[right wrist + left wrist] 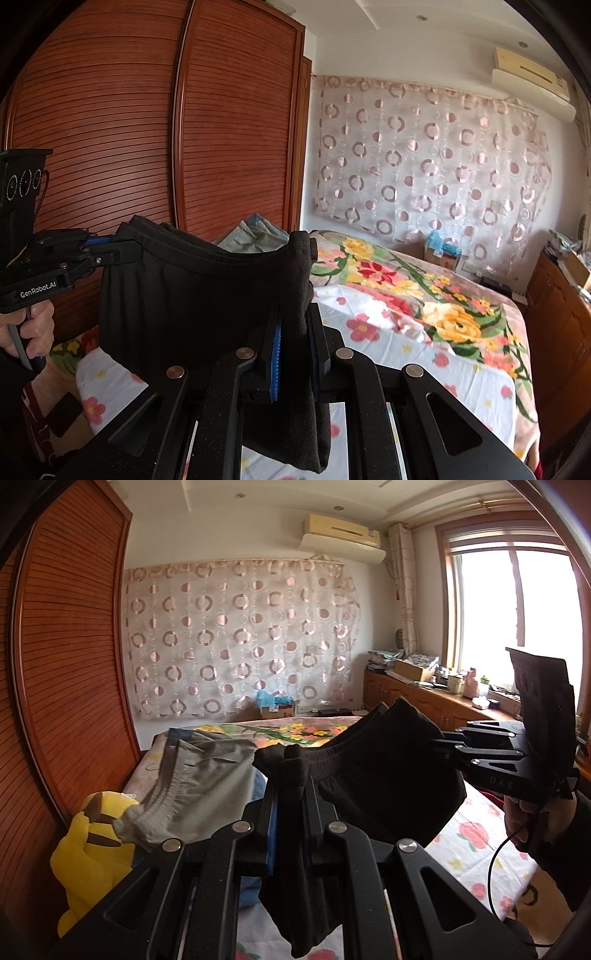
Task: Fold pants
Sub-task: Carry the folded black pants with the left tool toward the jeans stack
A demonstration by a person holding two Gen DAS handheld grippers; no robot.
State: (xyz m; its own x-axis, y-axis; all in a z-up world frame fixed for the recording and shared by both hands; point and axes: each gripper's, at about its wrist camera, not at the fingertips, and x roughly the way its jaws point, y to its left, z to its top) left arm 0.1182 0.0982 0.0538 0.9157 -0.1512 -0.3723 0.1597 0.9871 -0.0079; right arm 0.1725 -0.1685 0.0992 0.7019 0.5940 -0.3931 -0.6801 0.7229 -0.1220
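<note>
So both tongs are clamped shut on the same thing – the left gripper [291, 775] has a bunched corner of the black pants [388, 771] pinched between its pads, and the right gripper [295, 332] has the other corner the same way, cloth poking up above its fingers near the middle of the right wrist view. The waistband runs as a sagging line from one gripper to the other, so the long axis of what's held is side to side between the hands, with the rest hanging down off both clamps. Neither hand is nearer; they share it evenly. In the left wrist view the other tool sits at the right edge, the person's hand [532, 812] on its handle.

My guess is the next move turns on laying that hanging cloth down flat – the pants are held in the air above the bed [424, 350], not touching it as far as I can tell.

Outward: floral bedspread below, grey pants [207, 782] and a yellow plush toy [92, 853] at lower left, slatted wooden wardrobe [236, 122] behind, a circle-patterned curtain [240, 635] on the far wall, bright window [513, 602] at upper right.
</note>
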